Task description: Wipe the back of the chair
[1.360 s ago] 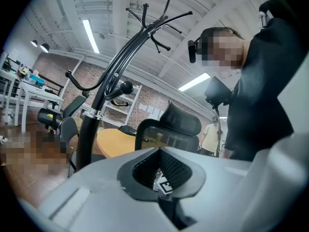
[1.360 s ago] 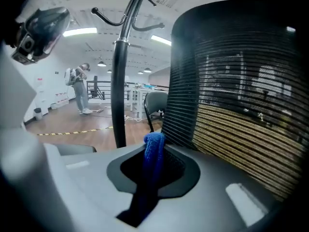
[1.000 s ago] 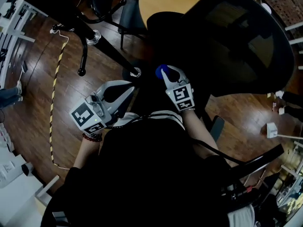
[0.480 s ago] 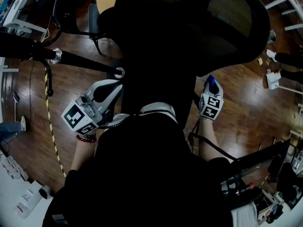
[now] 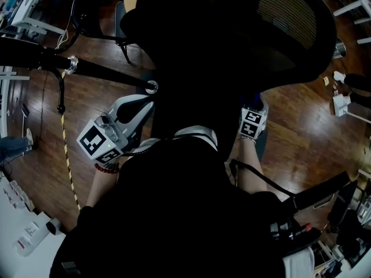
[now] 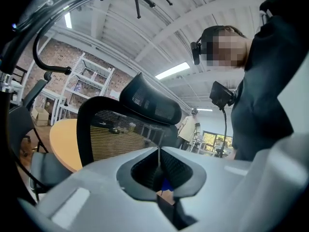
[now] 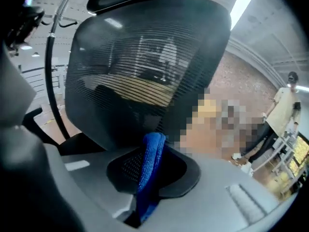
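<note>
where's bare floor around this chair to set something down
Bare wooden floor lies right of the black mesh office chair, up to the small white items at the edge. A narrower patch lies left, between the yellow-black striped cord and the black chrome-ringed pole. Upper left is crowded.

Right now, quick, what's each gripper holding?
Left gripper: nearly closed, its jaws have just been opening a crack, nothing between them.
Right gripper: closed on the blue cloth.
</note>
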